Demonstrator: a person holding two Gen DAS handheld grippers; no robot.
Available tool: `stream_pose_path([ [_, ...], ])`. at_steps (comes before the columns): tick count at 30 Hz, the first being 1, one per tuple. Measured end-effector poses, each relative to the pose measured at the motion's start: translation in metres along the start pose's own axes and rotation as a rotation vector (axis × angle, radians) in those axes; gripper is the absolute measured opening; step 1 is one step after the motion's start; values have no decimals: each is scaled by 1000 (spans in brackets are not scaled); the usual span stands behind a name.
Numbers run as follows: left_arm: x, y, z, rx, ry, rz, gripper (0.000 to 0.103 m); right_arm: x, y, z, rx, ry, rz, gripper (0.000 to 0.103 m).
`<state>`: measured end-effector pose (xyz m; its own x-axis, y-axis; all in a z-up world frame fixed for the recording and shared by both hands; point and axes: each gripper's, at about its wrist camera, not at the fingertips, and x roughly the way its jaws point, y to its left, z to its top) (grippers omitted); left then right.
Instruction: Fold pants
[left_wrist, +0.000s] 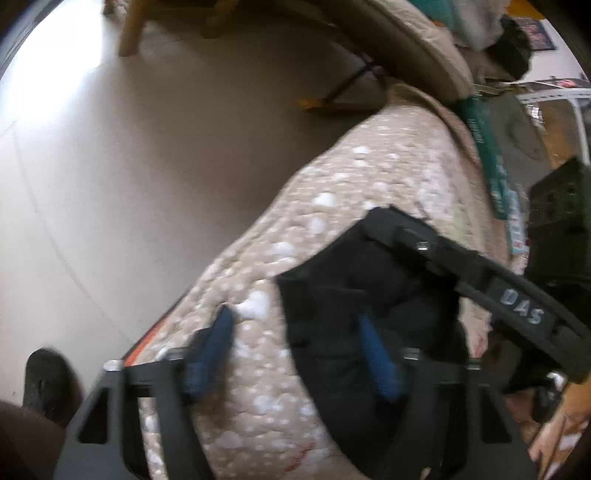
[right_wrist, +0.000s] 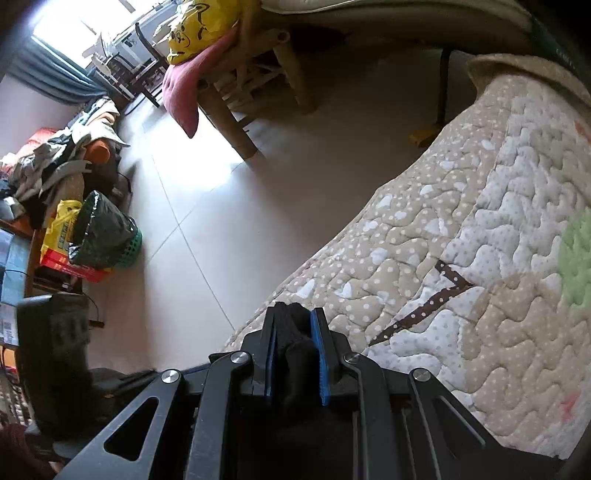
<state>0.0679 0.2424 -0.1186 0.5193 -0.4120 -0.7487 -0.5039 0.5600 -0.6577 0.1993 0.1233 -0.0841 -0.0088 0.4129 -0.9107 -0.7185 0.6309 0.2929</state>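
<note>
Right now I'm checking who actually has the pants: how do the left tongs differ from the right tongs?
The left tongs stand wide open, while the right tongs are shut on the black pants. The left tongs grip nothing; one blue pad lies over the quilt, the other over the pants. The right tongs pinch a bunched fold. Both have blue pads and black frames.
</note>
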Motion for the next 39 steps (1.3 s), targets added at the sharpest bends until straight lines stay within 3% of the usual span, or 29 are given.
stream_pose_path([
  [2,-5,-5,-2,32,-12,-24,22,0,-1,0,12,-8,12,19],
  [5,-13,-13,-6,70,-21,-74,16,-5,6,-1,-5,-18,16,19],
  [11,-44,-31,-19,125,-86,-88,16,-36,36,-8,-79,-74,1,19],
  [17,-53,-88,-57,244,-92,-117,16,-92,35,-35,-77,-171,-12,19],
  [23,-11,-148,-119,399,11,-96,16,-149,-19,-100,41,-251,-46,19],
  [27,24,-177,-164,515,93,-47,21,-167,-79,-166,177,-255,-105,21],
  [30,23,-187,-191,582,149,-80,28,-177,-120,-213,294,-252,-192,32],
  [31,18,-189,-198,611,156,-83,30,-182,-131,-225,335,-256,-225,45],
  [32,12,-191,-204,652,159,-86,31,-188,-140,-235,370,-262,-254,49],
  [35,-18,-187,-212,740,116,-82,34,-216,-160,-262,467,-313,-351,49],
  [37,-31,-174,-202,718,89,-67,34,-233,-156,-269,479,-378,-355,49],
  [39,-37,-157,-182,634,62,-27,34,-250,-140,-268,464,-465,-330,49],
])
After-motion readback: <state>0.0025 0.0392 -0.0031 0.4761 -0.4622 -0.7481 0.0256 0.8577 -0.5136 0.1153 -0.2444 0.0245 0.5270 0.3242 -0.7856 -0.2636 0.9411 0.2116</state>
